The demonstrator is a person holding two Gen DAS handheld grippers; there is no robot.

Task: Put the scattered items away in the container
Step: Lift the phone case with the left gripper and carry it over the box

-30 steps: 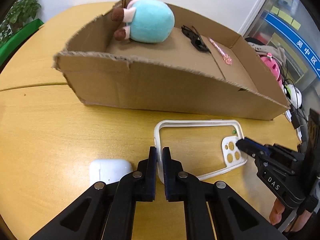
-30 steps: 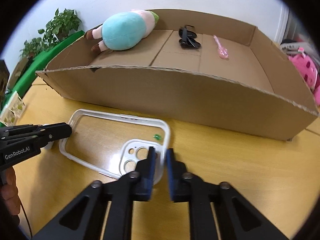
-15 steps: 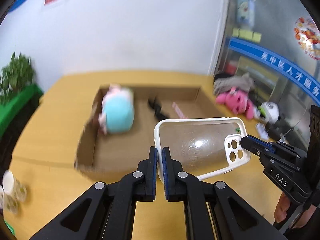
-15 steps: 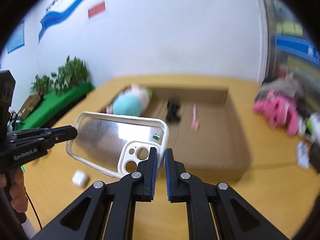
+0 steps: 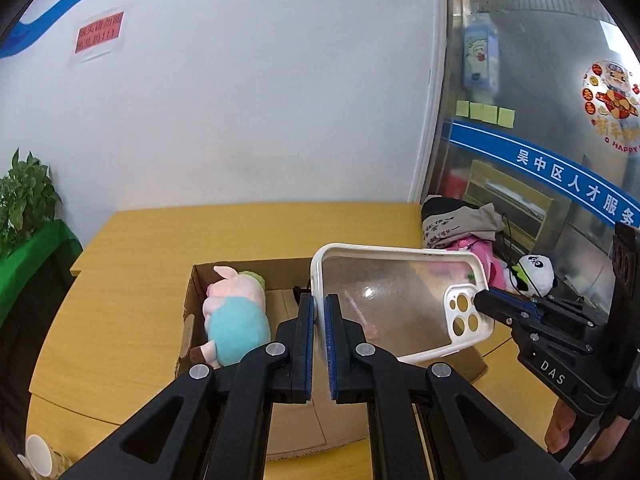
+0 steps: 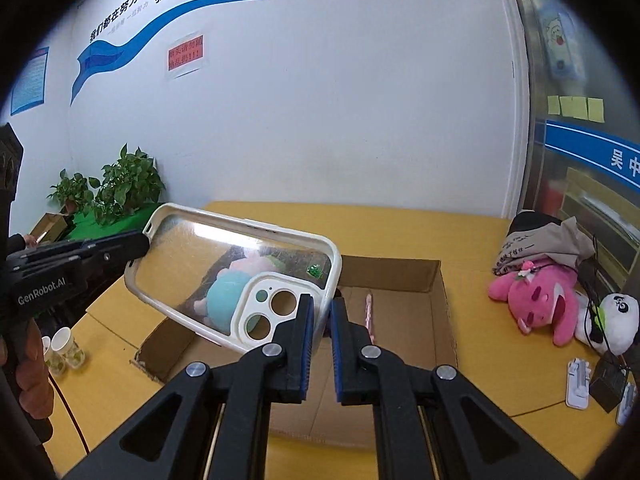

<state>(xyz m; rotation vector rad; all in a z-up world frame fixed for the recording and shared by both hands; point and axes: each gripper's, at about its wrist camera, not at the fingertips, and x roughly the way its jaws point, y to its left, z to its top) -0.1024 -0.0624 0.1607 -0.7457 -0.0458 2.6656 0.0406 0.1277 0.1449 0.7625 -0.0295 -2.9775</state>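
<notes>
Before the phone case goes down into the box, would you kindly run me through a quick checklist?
1. Left tongs shut on the phone case rim: ok.
2. Right tongs shut on the camera end: ok.
3. Case held above the cardboard box: ok.
4. Bare box floor beside the plush toy: ok.
5. Pink stick clear of the drop spot: cannot tell.

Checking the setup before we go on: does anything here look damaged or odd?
The cardboard box has a ragged, torn front-left corner. Otherwise only the clear phone case stands out, pinched at opposite ends by both hand-held grippers above the box.
</notes>
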